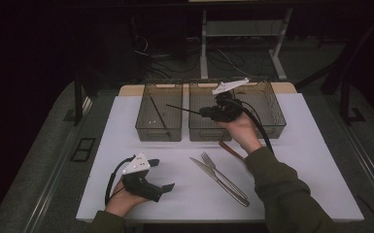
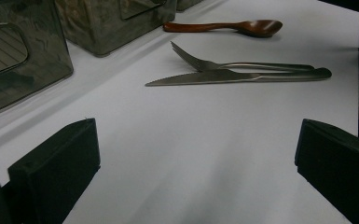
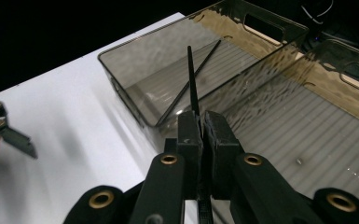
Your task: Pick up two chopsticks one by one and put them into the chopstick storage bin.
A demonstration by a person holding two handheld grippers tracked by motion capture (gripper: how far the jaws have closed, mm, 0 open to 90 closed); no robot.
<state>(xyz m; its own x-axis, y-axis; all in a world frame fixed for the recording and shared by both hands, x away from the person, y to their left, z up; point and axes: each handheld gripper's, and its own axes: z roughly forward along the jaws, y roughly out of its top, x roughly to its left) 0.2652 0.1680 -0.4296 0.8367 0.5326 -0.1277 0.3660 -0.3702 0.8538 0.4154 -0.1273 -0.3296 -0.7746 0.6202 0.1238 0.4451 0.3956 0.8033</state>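
Sorting of cutlery into bins looks partly done, judging from how things lie: one dark chopstick [image 1: 158, 114] already rests in the left bin [image 1: 141, 121], while the right gripper [image 3: 200, 128] has its jaws pressed together on a second chopstick [image 3: 192, 79], held above the wall between that bin and the right bin [image 1: 275, 112]. A fork [image 2: 242, 65], a knife [image 2: 238, 76] and a wooden spoon [image 2: 228, 26] lie on the white surface [image 1: 175, 194], so they appear to be left. The left gripper [image 1: 158, 177] rests low near the front edge, jaws spread wide with nothing between them. The right gripper view shows the pinch itself and the chopstick lying slantwise on the bin's ribbed floor; the left gripper view shows the fork and knife touching side by side, the spoon apart beyond them, near the bins.
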